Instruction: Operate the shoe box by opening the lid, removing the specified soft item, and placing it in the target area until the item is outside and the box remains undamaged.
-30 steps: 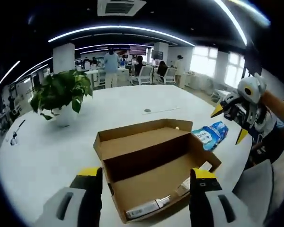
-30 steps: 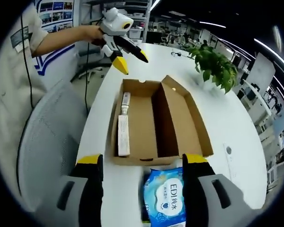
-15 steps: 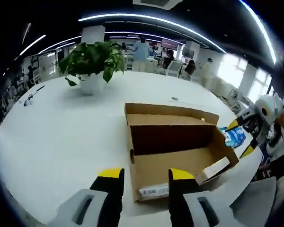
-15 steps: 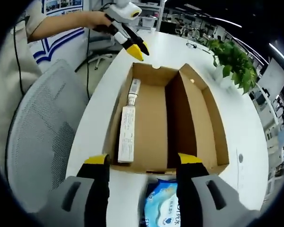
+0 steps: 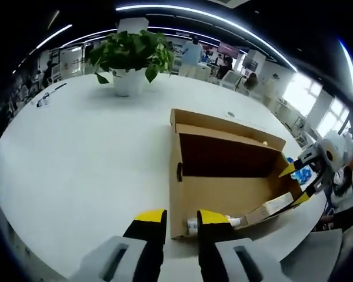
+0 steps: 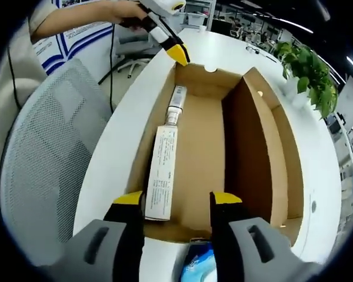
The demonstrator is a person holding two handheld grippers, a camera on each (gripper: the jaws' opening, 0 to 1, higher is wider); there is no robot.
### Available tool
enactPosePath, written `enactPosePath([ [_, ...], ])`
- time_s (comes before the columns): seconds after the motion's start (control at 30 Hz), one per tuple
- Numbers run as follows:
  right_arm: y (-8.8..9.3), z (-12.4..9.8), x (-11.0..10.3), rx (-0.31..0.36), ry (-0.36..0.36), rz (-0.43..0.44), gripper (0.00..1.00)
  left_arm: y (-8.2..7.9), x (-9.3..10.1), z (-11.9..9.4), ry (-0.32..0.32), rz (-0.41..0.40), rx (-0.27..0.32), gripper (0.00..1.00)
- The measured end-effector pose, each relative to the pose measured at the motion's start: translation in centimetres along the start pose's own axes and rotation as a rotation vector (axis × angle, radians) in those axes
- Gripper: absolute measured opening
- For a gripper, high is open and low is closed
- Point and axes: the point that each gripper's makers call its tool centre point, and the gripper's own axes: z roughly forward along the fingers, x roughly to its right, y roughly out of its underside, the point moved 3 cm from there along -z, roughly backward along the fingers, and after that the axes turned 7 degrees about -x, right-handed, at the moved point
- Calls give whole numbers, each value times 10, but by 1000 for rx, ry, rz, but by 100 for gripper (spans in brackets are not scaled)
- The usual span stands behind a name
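Right gripper view: one open shoe box, one tube, one carton.

Brown cardboard shoe box open, lid upright; blue soft pack outside (just beside end wall).

Plain brown cardboard shoe box on a white table. White printed carton inside, beside a white tube. Blue-and-white soft pack. Yellow-tipped, grey-bodied left gripper and right gripper. Green plant, white pot.
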Motion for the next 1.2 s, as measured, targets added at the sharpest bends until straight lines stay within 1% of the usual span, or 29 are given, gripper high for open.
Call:
enactPosePath([
  [0.13,-1,6,1,2,-24,20,38,5,-2,4,-5,2,-22,13],
  [0.17,-1,7,1,4,-31,25,38,7,-3,5,-3,0,-28,12],
  [0.27,-1,10,1,4,-44,38,37,7,-1,5,15,-24,-21,9],
  [0.3,-1,12,0,5,-56,49,36,7,2,6,34,-35,-22,6],
  [0.33,-1,12,0,5,-58,50,35,7,0,6,20,-32,-20,7],
  [0.47,-2,19,-5,8,-80,63,27,7,2,6,25,-25,-26,6],
  [0.53,-2,22,-5,9,-75,68,24,7,2,6,19,-27,-27,6],
  [0.57,-2,23,-5,7,-76,70,21,7,2,6,17,-22,-27,6],
  [0.6,-2,21,-8,7,-94,77,19,7,2,6,15,-16,-28,6],
  [0.63,-2,21,-8,6,-96,75,18,7,2,6,14,-17,-27,6],
  [0.87,-2,20,-8,14,-83,75,17,6,-1,7,4,-21,-26,6],
  [0.97,-5,18,-9,31,-85,97,17,6,-5,9,0,-25,-21,6],
  [1.2,-13,11,-10,52,-84,110,16,5,-8,11,-5,-23,-22,5],
])
